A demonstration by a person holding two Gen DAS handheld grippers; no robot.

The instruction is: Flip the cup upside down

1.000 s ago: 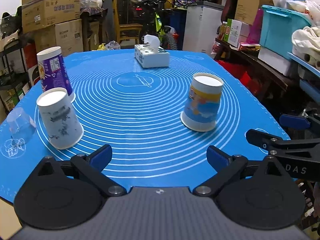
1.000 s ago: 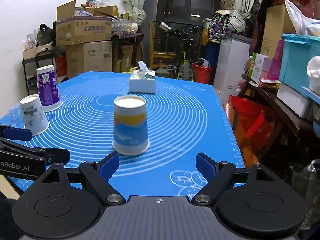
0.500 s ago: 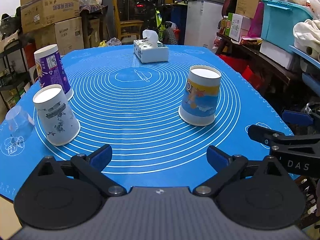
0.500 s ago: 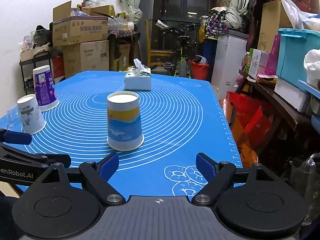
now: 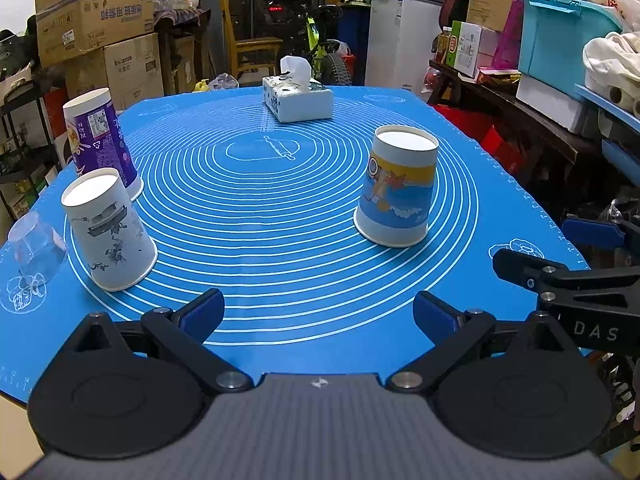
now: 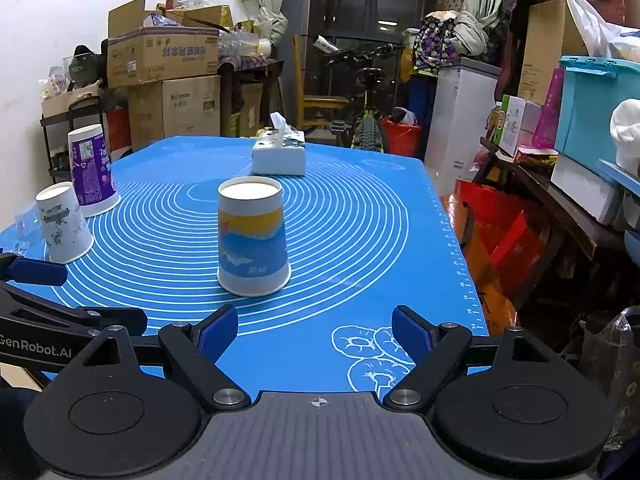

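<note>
A blue and yellow paper cup [image 5: 396,188] stands upside down, wide rim down, on the blue mat [image 5: 280,208]; it also shows in the right wrist view [image 6: 253,236]. A white cup with grey print [image 5: 108,228] and a purple cup [image 5: 100,140] stand upside down at the left. A clear plastic cup [image 5: 34,246] stands upside down at the mat's left edge. My left gripper [image 5: 318,314] is open and empty near the front edge. My right gripper [image 6: 316,330] is open and empty, a short way in front of the blue and yellow cup.
A tissue box [image 5: 297,98] stands at the far end of the mat. Cardboard boxes [image 5: 96,16] are stacked beyond the left side. Shelves with bins [image 5: 568,36] and red bags [image 6: 496,240] line the right side. A bicycle and a white cabinet stand behind.
Both grippers have pulled back from the cups a little and stay open. The cups have not moved.
</note>
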